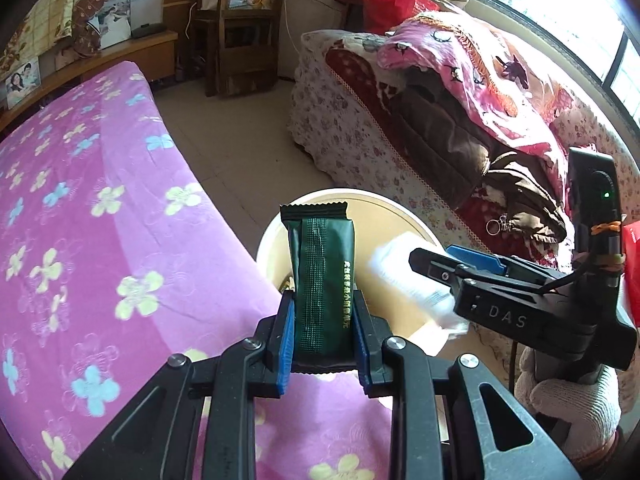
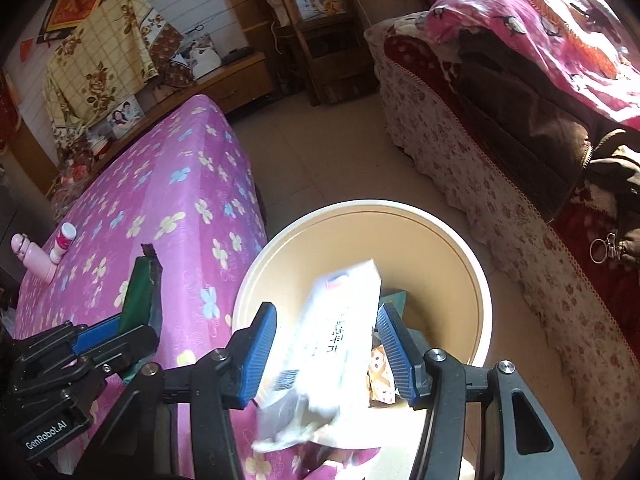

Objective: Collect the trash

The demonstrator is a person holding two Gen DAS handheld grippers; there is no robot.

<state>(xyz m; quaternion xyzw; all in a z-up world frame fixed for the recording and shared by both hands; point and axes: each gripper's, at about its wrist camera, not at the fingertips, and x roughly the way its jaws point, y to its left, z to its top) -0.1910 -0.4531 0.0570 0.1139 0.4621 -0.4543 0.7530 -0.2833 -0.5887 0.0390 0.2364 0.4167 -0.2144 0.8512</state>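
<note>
I note: dark green wrapper (image 1: 323, 280), white packet (image 2: 336, 340), cream bin (image 2: 476, 280), magenta flower-print bedspread (image 2: 176, 200).

White wrapper (image 2: 336, 340) blurred between right gripper (image 2: 328, 356) fingers, above cream bin (image 2: 476, 280), pink bedspread (image 2: 168, 200) beside

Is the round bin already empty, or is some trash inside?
Not empty: in the bin, small packets lie at the bottom.

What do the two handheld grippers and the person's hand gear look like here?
Both the left gripper and right gripper are black linkage frames with silver pivot bolts and ribbed blue finger pads. One carries white "DAS" lettering, the other "GenRobot.AI". The right unit has a green light, rubber bands and a cable. A white knit glove covers the hand.
</note>
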